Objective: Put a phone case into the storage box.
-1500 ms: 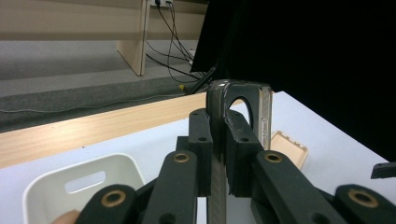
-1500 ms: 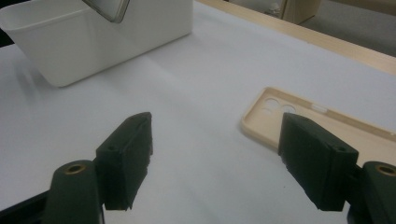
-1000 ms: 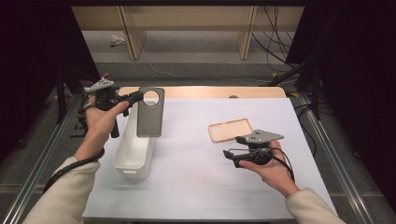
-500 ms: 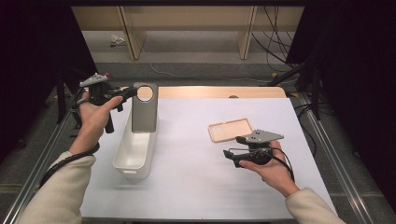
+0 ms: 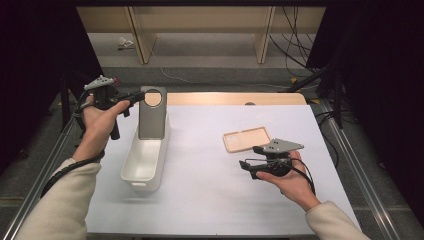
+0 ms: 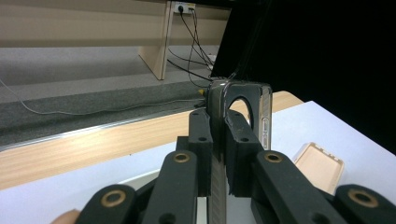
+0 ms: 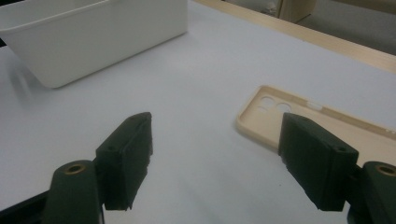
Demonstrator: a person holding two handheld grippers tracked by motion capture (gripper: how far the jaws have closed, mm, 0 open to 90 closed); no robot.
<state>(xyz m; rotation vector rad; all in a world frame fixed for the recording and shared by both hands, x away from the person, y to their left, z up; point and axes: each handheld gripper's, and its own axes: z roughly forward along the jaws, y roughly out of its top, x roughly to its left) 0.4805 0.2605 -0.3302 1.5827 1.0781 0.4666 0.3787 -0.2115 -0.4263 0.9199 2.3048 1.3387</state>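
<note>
The white-covered tabletop (image 5: 210,200) carries the work, which reads as dropping phone cases into a bin, and it looks about half done. The long white plastic bin (image 5: 145,160) lies at the left of the tabletop, its length running from near to far, and as far as the high view shows, nothing lies flat on its floor yet.

The grey phone case with a round camera hole (image 5: 152,112) stands upright over the bin's far end, its lower edge at or just inside the rim; whether it touches the bottom cannot be told. The left claw (image 5: 136,96) is closed on its upper edge, and the left gripper view shows both pads pinching the case's thin wall. What is left for this piece, I judge, is to lower it and let go.

The beige phone case (image 5: 246,138) lies flat, hollow side up, right of centre and well apart from the bin, so its turn has not come. The right claw (image 5: 244,166) hovers just near of it, jaws spread wide and holding nothing.
</note>
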